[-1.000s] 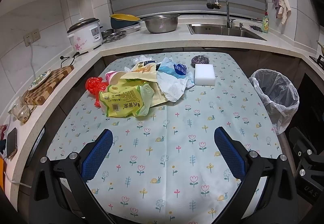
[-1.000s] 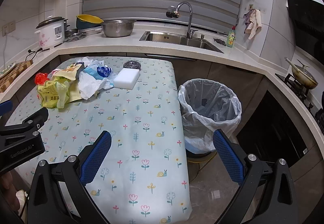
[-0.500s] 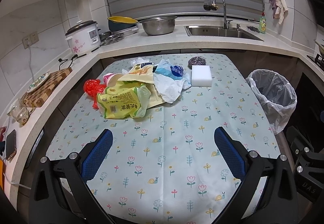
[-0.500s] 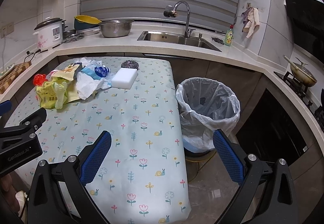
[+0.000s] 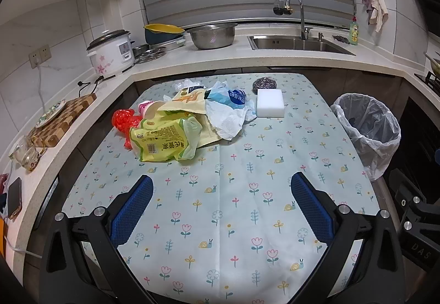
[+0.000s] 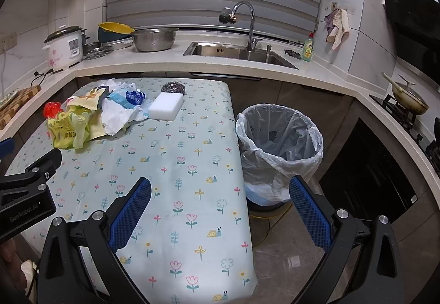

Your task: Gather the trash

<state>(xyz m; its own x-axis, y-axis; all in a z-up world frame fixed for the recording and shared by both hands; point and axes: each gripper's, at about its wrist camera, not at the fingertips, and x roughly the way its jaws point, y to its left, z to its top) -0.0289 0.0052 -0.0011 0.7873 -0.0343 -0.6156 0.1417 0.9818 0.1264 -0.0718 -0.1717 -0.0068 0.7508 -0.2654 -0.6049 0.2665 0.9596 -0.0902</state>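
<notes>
A pile of trash lies at the far left of the flowered table (image 5: 233, 194): a yellow-green snack bag (image 5: 165, 143), a red wrapper (image 5: 123, 122), a cream bag (image 5: 187, 104), a white plastic bag (image 5: 225, 119) and a blue packet (image 5: 233, 96). The pile also shows in the right wrist view (image 6: 68, 130). A lined trash bin (image 5: 368, 130) stands on the floor right of the table (image 6: 277, 144). My left gripper (image 5: 221, 199) is open and empty above the near table. My right gripper (image 6: 220, 205) is open and empty over the table's right edge.
A white sponge (image 5: 270, 103) and a steel scourer (image 5: 264, 83) lie beside the pile. The counter holds a rice cooker (image 5: 111, 55), a steel bowl (image 5: 211, 35), a sink (image 5: 297, 42) and a cutting board (image 5: 63, 119). A pan (image 6: 409, 100) sits on the stove.
Both grippers have drawn back and up a little, so the table and bin look slightly farther. Nothing on the table has moved.
</notes>
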